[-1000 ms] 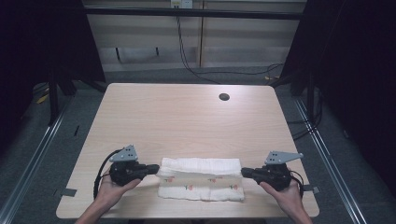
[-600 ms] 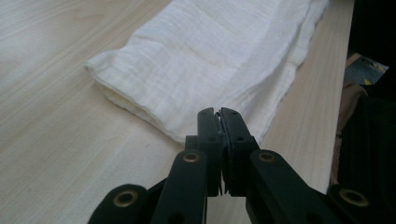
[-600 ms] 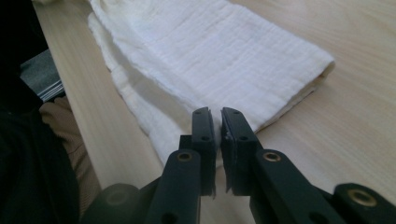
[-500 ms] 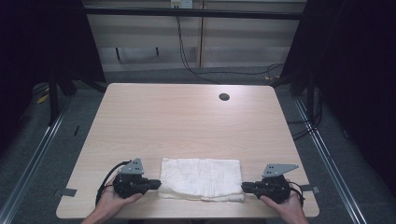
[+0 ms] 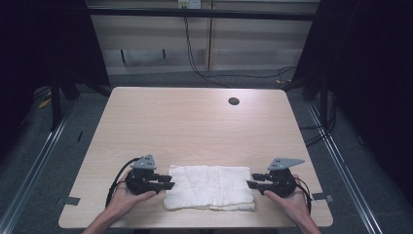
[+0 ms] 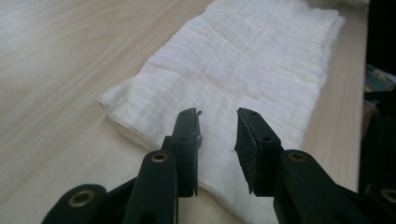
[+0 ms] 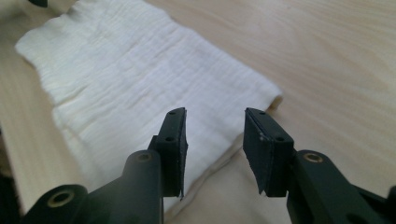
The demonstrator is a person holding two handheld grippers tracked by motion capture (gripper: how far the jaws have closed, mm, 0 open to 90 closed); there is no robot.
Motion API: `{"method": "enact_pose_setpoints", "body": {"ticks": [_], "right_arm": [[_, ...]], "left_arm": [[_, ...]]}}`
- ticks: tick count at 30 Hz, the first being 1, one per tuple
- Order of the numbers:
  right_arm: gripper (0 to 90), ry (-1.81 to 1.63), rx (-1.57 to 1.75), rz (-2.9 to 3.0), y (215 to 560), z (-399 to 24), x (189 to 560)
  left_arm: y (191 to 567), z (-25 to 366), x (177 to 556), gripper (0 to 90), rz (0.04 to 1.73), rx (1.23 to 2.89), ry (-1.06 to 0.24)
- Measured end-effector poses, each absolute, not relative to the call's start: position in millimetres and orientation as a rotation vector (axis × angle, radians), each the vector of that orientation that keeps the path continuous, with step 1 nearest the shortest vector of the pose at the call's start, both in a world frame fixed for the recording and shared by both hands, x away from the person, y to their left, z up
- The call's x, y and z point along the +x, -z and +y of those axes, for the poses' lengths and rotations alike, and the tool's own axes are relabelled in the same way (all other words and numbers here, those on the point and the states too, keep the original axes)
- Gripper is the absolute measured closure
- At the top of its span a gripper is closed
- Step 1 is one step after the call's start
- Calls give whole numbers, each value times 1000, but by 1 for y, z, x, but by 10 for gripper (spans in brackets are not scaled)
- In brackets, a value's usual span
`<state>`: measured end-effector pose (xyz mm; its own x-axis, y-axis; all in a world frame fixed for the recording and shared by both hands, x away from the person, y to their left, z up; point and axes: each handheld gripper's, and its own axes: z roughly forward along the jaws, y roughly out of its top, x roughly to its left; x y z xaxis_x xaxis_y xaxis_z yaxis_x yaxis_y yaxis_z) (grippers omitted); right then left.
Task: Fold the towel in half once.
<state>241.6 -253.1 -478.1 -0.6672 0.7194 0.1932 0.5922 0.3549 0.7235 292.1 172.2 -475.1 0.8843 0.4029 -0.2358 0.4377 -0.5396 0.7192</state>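
Both your tools, left (image 5: 168, 182) and right (image 5: 252, 180), have just been opening off the folded cloth (image 5: 210, 187); next, regrip its ends to fold again.

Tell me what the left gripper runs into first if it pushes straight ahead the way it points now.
The left gripper points along the table at the folded white cloth. Its jaws, which have just been opening, stand apart at the cloth's near edge with nothing pinched, so it would likely meet that cloth at once.

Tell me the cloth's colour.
White, with a fine crinkled weave; cloth shows best in the left gripper view.
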Motion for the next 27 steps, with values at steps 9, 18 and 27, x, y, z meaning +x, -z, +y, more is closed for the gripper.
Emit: {"method": "enact_pose_setpoints", "body": {"ticks": [9,18,27], "right_arm": [[538,-1150,1212,2465,484,-241,287],[789,-1063,1178,2504,498,-227,297],[868,-1070,1258,2445,499,-245,305]], "left_arm": [[487,154,324,713,649,2235,74],[497,154,319,621,652,2240,85],[497,143,316,616,662,2239,98]]}}
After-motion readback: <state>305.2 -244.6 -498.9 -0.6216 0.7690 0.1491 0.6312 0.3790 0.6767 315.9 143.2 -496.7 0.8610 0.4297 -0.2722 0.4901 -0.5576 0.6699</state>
